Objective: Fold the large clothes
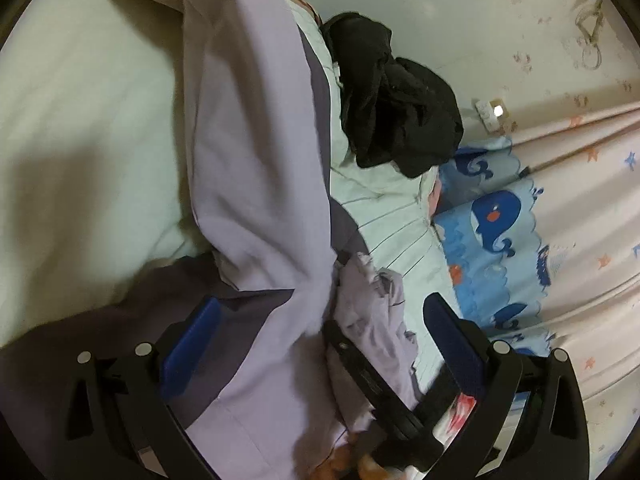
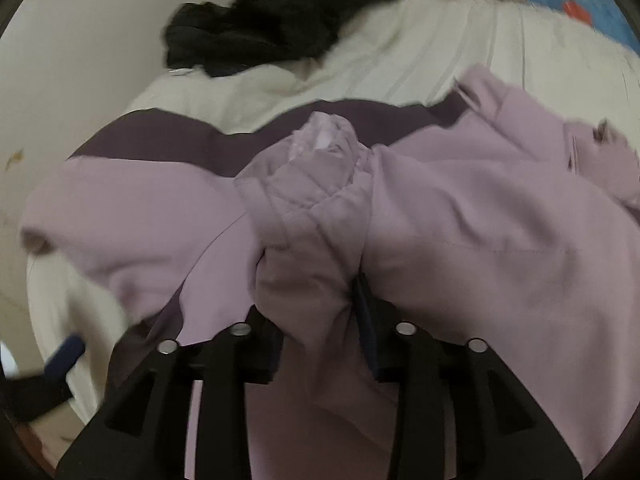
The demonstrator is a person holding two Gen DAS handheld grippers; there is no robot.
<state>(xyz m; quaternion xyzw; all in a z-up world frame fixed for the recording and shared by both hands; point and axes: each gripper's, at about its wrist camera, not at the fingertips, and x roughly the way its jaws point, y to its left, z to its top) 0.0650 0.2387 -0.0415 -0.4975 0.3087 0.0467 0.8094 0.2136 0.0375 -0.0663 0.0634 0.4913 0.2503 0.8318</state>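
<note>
A lilac jacket (image 1: 248, 160) with dark purple panels lies stretched over the pale bed. My left gripper (image 1: 320, 328) stands wide open, and the jacket runs loosely between its blue pads (image 1: 192, 340) without either pad pressing it. In the right wrist view the same jacket (image 2: 480, 220) spreads across the bed. A bunched quilted part (image 2: 316, 200) of it rises between the fingers of my right gripper (image 2: 320, 320). That gripper's jaws stand apart, with the fabric filling the gap. Its left pad is hidden under cloth.
A crumpled black garment (image 1: 392, 108) (image 2: 280, 20) lies on the striped sheet (image 1: 392, 216) beyond the jacket. A blue whale-print curtain (image 1: 500, 232) hangs on the right, below a wall socket (image 1: 492, 112). A black bar (image 1: 360, 372) crosses between the left fingers.
</note>
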